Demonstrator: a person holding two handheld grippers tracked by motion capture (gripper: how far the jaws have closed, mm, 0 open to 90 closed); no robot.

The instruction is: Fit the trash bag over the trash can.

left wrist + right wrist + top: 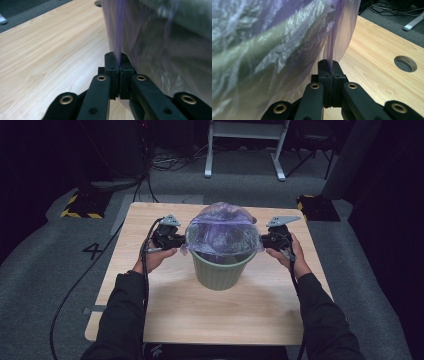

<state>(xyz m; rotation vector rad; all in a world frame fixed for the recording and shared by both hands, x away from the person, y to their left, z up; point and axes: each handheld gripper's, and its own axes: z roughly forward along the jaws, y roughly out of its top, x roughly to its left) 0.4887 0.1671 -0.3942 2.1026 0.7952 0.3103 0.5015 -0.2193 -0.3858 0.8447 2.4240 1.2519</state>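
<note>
Setting: dark room, grey carpet, one wooden table with a round hole near its far right edge.
Bag: one thin purple bag, draped over the bin's mouth and bulging above it; its skirt hung down both sides of the rim.
Bin: one green ribbed bin, upright near the table's middle, between the two hands.
Left gripper: jaws closed, pinching a fold of the bag's edge at the bin's left side.
Right gripper: jaws closed, likewise pinching a fold of film at the bin's right side.
Step, judged: fitting the bag over the rim.
Method, judged: both pinches should be drawn outward and downward together, evenly, so that the film seats all round without tearing; the grip should be kept near the hem, and the bin must not tip.
Risk, judged: thin film might slip or rip if one side leads.
Count: bags one; bins one; grippers two; hands two; tables one.
Background: one white frame on the floor beyond, with loose cables.
</note>
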